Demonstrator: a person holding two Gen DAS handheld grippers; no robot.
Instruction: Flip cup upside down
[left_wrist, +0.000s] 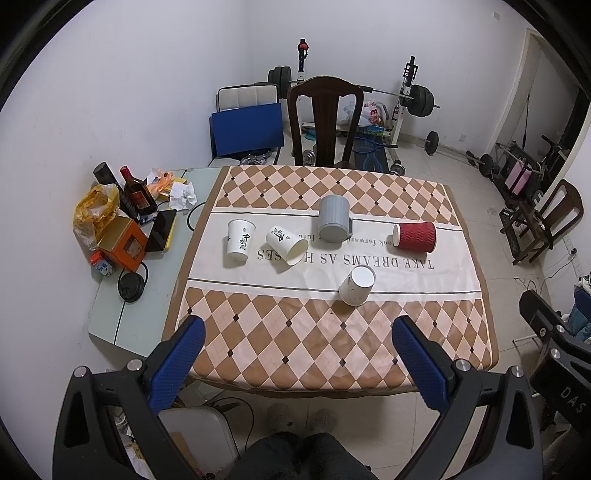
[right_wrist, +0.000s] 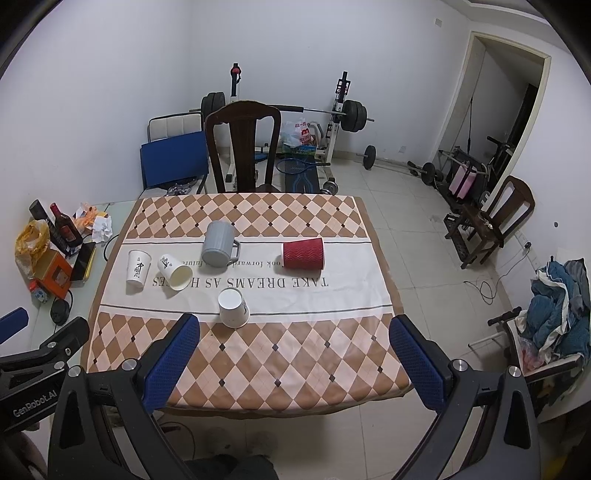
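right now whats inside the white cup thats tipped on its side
The tipped white cup shows a bare cream inside near its mouth, with nothing visible in it. The deep end by its base is hidden from both views.

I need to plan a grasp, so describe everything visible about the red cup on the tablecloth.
The red cup is a paper-looking cup with a wavy ribbed red sleeve and a white rim. It lies on its side on the white band of the tablecloth, right of the grey mug and just above the printed text. In the left wrist view its closed base faces that camera's left, so the mouth points right. Nothing touches it except the cloth; both grippers are well short of it.
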